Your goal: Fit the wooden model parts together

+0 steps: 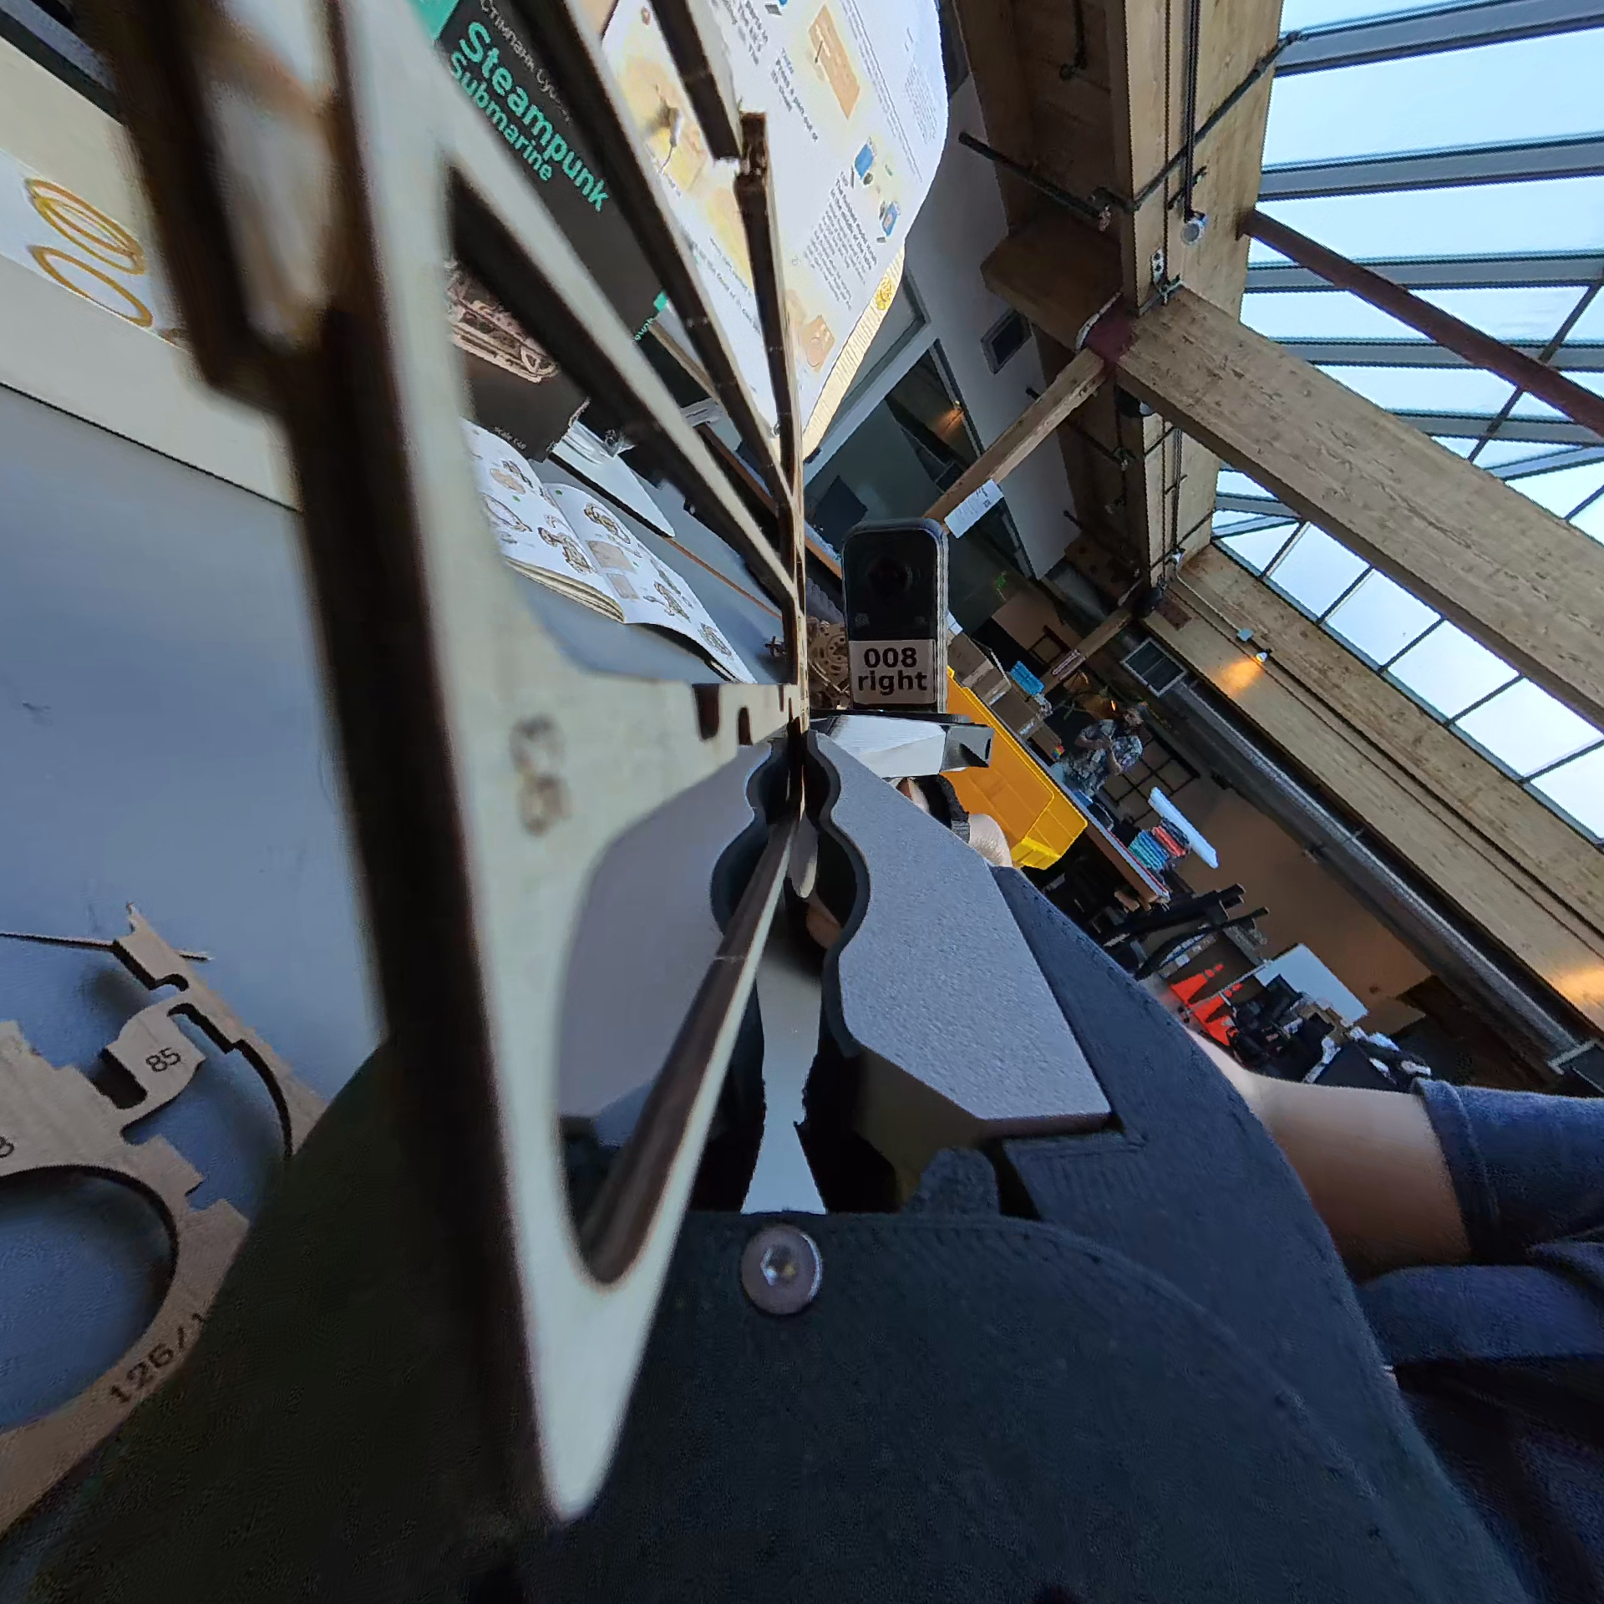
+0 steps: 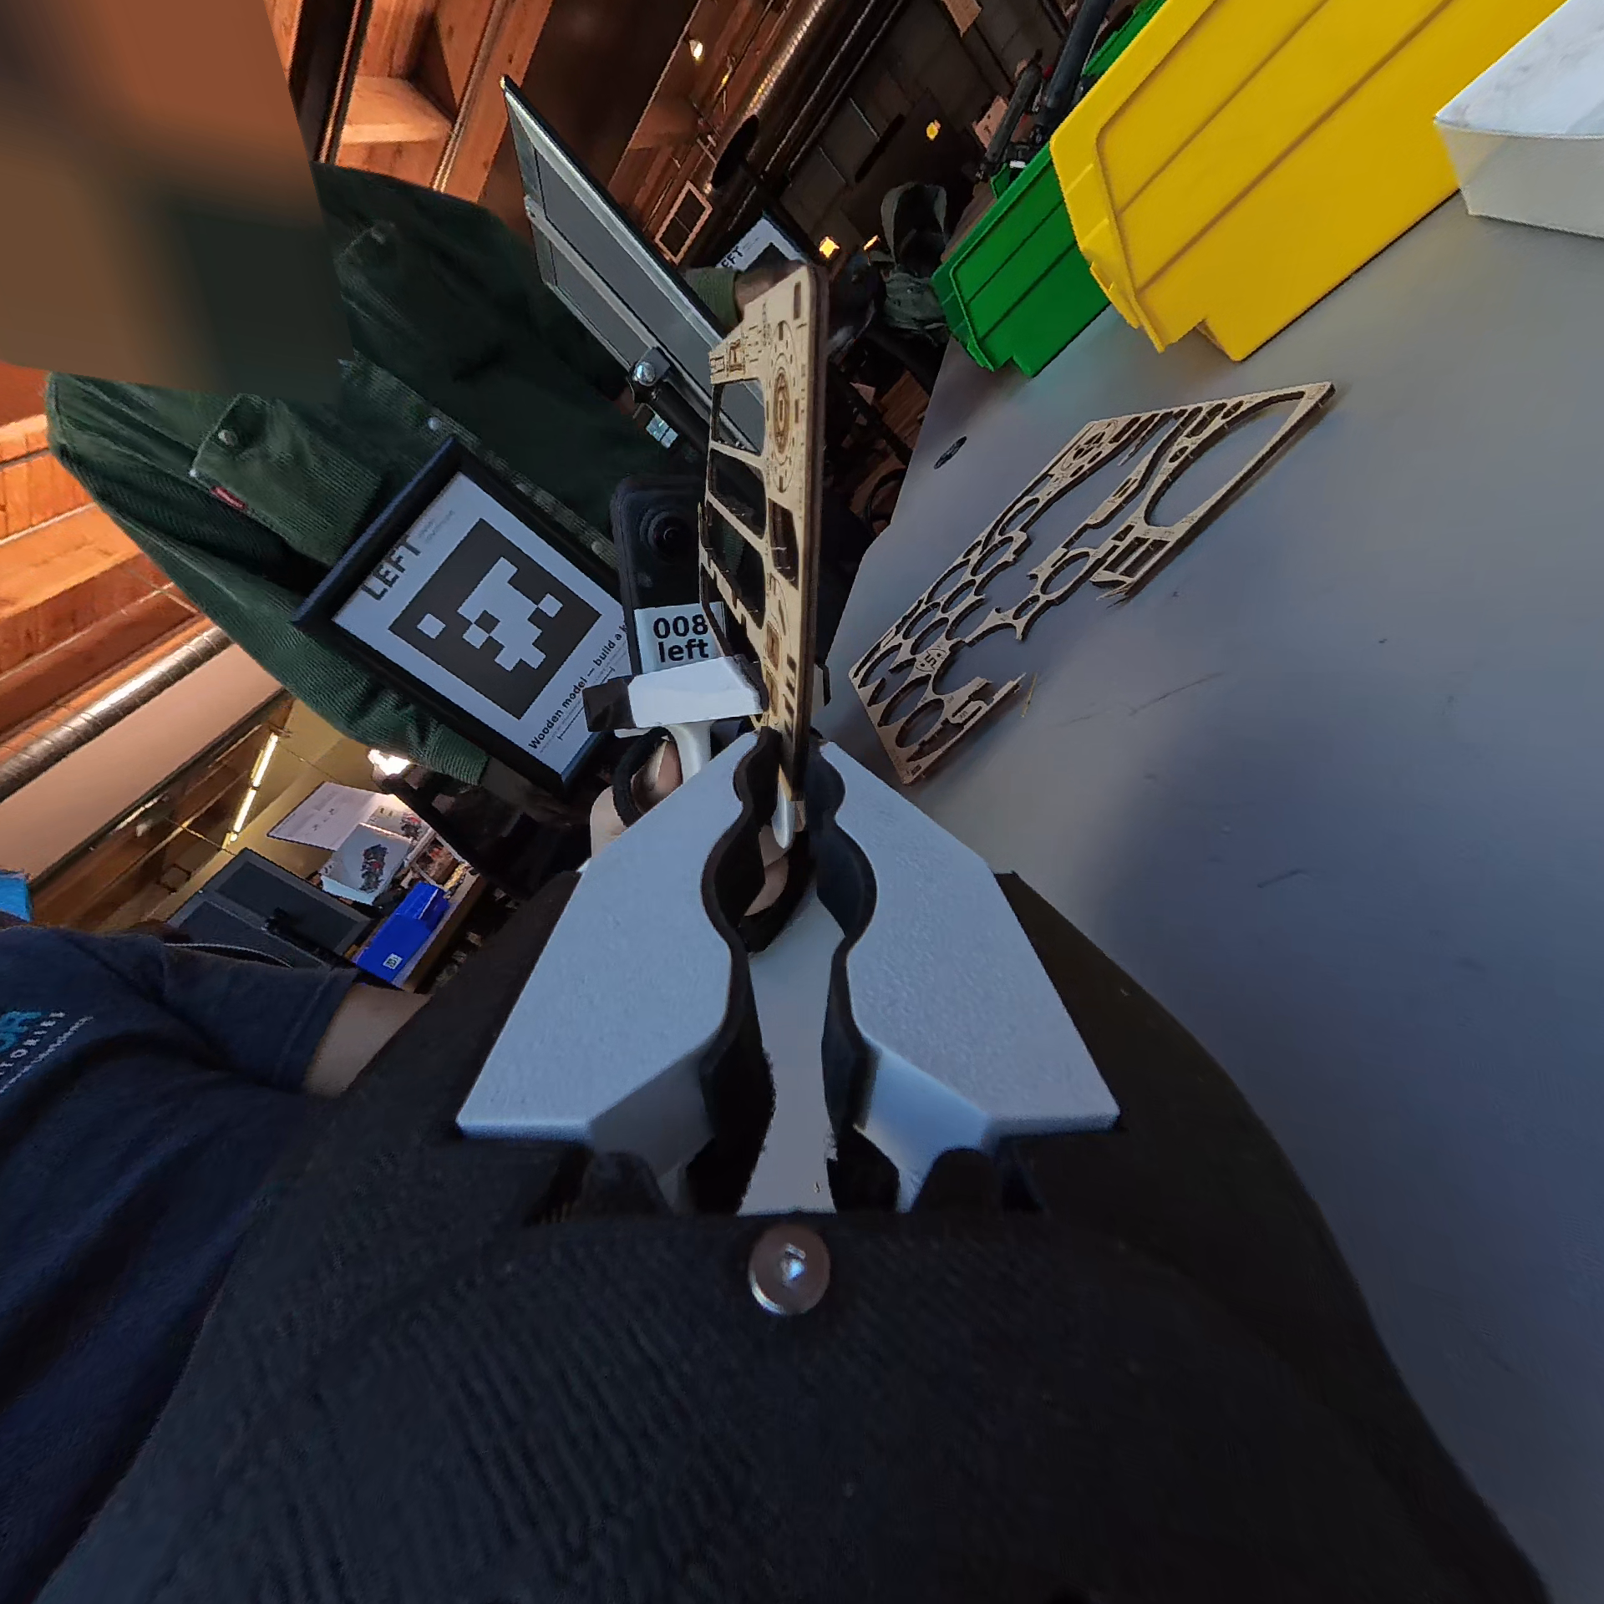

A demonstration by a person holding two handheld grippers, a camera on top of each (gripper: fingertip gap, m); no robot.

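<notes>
A laser-cut wooden parts sheet (image 1: 486,608) with several cut-out openings is held up off the grey table, seen almost edge-on. My left gripper (image 1: 797,755) is shut on one edge of it. In the right wrist view the same sheet (image 2: 785,417) stands upright, and my right gripper (image 2: 794,759) is shut on its near edge. The two grippers face each other across the sheet: the right gripper's camera (image 1: 894,599) shows beyond it in the left wrist view, and the left gripper's camera (image 2: 660,538) in the right wrist view.
A spent wooden sheet (image 2: 1085,564) lies flat on the table (image 2: 1302,868), and another (image 1: 130,1172) lies by my left gripper. An open instruction booklet (image 1: 590,547) and a dark box (image 1: 538,217) lie beyond. Yellow bins (image 2: 1258,174), green bins (image 2: 1007,286) and a white box (image 2: 1536,130) line the far edge. A person in a green jacket (image 2: 347,347) holds a framed marker card (image 2: 469,608). Less than 4 cm separates the two grippers' tips.
</notes>
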